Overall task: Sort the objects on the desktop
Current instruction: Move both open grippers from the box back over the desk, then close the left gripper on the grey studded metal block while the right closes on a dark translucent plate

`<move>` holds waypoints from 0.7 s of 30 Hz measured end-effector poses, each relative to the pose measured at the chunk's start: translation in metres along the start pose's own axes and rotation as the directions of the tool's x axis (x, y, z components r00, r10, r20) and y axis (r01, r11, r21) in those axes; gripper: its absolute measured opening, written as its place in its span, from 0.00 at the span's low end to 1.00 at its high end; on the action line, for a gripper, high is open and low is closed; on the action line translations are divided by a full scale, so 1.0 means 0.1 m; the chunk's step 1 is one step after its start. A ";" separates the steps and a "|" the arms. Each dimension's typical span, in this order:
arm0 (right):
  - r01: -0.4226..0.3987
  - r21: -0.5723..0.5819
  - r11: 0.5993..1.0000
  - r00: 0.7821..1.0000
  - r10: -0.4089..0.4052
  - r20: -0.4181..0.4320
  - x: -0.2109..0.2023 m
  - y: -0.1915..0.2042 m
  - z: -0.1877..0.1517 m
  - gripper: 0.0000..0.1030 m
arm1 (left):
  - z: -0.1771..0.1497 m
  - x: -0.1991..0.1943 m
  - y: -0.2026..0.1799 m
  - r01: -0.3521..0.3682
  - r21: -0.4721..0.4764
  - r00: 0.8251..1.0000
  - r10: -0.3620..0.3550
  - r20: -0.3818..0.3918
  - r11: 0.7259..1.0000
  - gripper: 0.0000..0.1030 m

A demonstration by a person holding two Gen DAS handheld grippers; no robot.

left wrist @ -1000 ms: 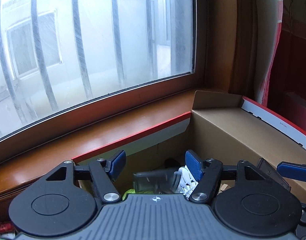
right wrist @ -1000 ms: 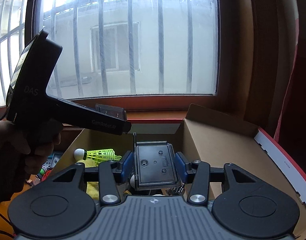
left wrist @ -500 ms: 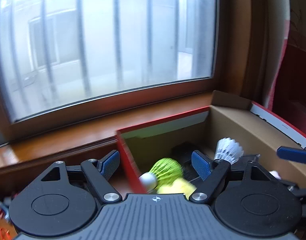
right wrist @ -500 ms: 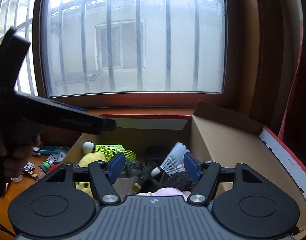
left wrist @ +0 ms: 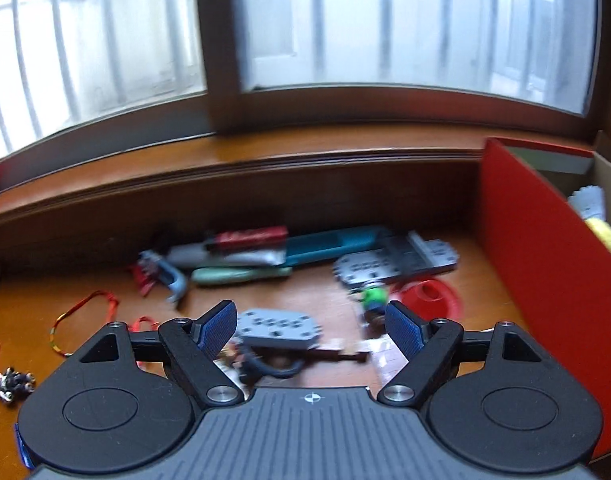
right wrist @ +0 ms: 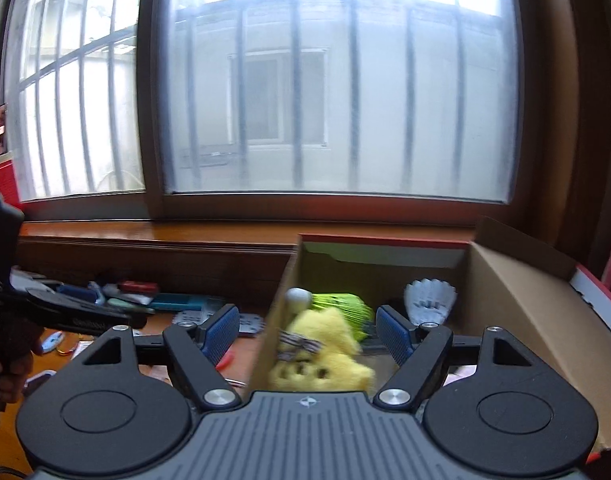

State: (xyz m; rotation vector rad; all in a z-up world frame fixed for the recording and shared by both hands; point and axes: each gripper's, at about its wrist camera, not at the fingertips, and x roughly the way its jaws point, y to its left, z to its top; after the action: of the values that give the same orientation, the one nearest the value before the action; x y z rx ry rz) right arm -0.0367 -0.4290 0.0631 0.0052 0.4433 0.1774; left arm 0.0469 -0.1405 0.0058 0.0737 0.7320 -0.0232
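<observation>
Left wrist view: our left tool (left wrist: 310, 326) stands released and empty, tilted down over the desk (left wrist: 33, 300). A grey studded block (left wrist: 279, 326) lies at 12 o'clock between the pads; we should centre on it before clenching. The red-sided box (left wrist: 545, 264) sits at 3 o'clock.

Right wrist view: our right tool (right wrist: 307, 330), jaws opening and empty, hangs over the box wall; a yellow plush toy (right wrist: 325, 356) and shuttlecocks lie inside.
</observation>
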 end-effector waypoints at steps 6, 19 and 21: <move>-0.077 -0.027 0.997 0.997 0.078 0.004 0.18 0.58 0.12 0.75 | -0.11 0.18 0.23 0.013 -0.009 1.000 -0.014 -0.001 1.000 0.79; -0.060 0.066 0.996 0.989 0.069 -0.133 1.23 1.14 0.10 0.79 | -0.22 0.71 0.29 0.114 0.062 0.993 -0.112 -0.035 0.992 0.80; -0.032 0.057 0.998 0.988 0.040 -0.151 1.42 1.21 0.07 0.79 | -0.23 0.74 0.32 0.134 0.062 0.991 -0.132 -0.029 0.989 0.80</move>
State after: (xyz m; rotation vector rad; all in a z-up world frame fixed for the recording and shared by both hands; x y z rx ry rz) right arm 0.0721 -0.2849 0.0137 0.0535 0.6005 0.2023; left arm 0.0883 -0.1066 -0.0586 0.0859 0.7600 -0.1733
